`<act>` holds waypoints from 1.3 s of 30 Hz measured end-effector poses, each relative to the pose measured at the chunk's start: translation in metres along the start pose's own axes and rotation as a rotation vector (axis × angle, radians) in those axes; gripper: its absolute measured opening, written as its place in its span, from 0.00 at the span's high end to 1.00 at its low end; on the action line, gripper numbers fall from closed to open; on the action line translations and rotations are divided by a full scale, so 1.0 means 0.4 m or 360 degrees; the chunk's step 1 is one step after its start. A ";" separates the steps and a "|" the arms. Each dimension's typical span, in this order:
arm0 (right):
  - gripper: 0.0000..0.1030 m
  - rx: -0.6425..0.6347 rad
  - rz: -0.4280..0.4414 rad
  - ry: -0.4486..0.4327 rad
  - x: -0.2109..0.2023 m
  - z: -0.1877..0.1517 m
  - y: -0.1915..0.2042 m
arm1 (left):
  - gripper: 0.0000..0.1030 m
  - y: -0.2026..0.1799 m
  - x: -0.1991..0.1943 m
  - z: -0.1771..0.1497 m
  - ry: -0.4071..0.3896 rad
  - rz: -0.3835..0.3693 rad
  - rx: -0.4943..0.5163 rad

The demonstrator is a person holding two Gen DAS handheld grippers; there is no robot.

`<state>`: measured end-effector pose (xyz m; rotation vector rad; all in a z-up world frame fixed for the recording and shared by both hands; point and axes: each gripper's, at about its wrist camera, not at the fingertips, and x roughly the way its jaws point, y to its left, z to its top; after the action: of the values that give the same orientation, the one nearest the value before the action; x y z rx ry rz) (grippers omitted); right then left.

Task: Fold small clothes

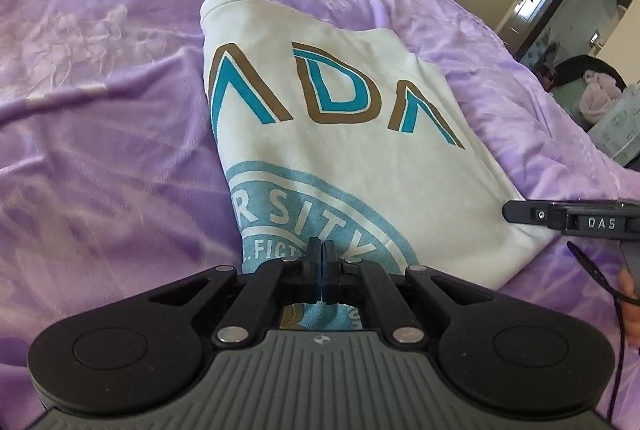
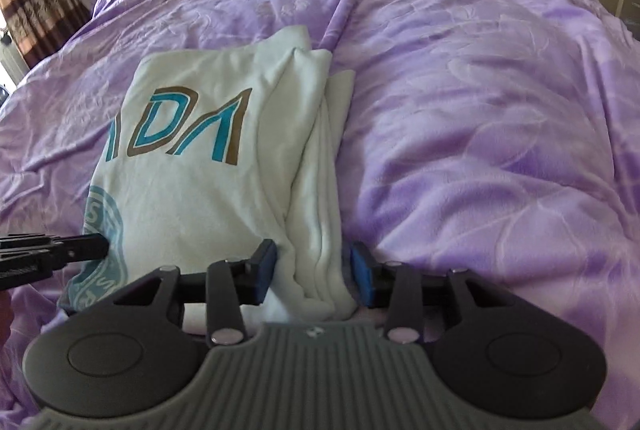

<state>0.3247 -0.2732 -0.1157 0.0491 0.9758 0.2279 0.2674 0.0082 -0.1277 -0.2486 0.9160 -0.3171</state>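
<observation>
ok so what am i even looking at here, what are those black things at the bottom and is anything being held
Each black thing is a hand-held gripper: a two-finger clamp a person carries, one in each hand, with a wide-angle camera looking along its fingers. One picture comes from each.

On the purple bedspread lies a folded white T-shirt with teal and brown lettering.

The left hand-held gripper is shut over the shirt's near edge; whether it pinches cloth cannot be told.

The right hand-held gripper is open. The shirt's folded side edge lies between its blue pads, but they do not press on it.
</observation>
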 end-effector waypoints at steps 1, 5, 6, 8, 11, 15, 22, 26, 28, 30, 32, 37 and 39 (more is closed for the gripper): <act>0.65 -0.0003 -0.0002 0.0000 0.001 -0.001 0.000 | 0.98 -0.004 -0.009 0.004 0.0001 0.0003 0.0015; 0.65 0.0035 0.0044 -0.0016 -0.014 0.008 -0.012 | 0.92 0.003 -0.060 0.039 -0.0036 -0.0048 -0.0035; 0.64 0.0050 0.0068 -0.0022 -0.021 0.013 -0.014 | 0.80 0.007 -0.072 0.051 -0.0054 -0.0063 -0.0055; 0.56 0.0058 0.0118 -0.0030 -0.033 0.031 -0.018 | 0.67 0.019 -0.089 0.077 -0.0114 -0.0050 -0.0078; 0.38 0.0050 0.0167 -0.0056 -0.040 0.073 -0.023 | 0.55 0.051 -0.092 0.117 -0.0186 -0.0009 -0.0139; 0.25 0.0110 0.0235 -0.0044 -0.005 0.141 -0.044 | 0.47 0.124 -0.053 0.164 -0.0134 -0.0090 -0.0332; 0.23 0.0368 0.0398 0.0087 0.115 0.202 -0.116 | 0.46 0.230 0.037 0.188 -0.0113 -0.0217 -0.0609; 0.21 0.0455 0.0488 0.0095 0.165 0.212 -0.145 | 0.44 0.277 0.092 0.188 -0.0082 -0.0279 -0.0744; 0.20 0.0491 0.0543 0.0100 0.190 0.216 -0.155 | 0.41 0.295 0.115 0.186 -0.0084 -0.0332 -0.0795; 0.20 0.0516 0.0585 0.0109 0.217 0.217 -0.161 | 0.41 0.303 0.135 0.186 -0.0088 -0.0372 -0.0815; 0.20 0.0511 0.0609 0.0118 0.242 0.220 -0.159 | 0.41 0.308 0.150 0.188 -0.0094 -0.0402 -0.0821; 0.31 0.0505 0.0674 0.0109 0.283 0.231 -0.151 | 0.43 0.312 0.173 0.187 -0.0115 -0.0457 -0.0843; 0.46 0.0524 0.0692 0.0105 0.298 0.235 -0.151 | 0.50 0.308 0.176 0.187 -0.0120 -0.0458 -0.0839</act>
<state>0.4766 -0.3010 -0.1687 0.5617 1.0538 0.4678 0.3878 0.1017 -0.1776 -0.8777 0.8775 -0.3238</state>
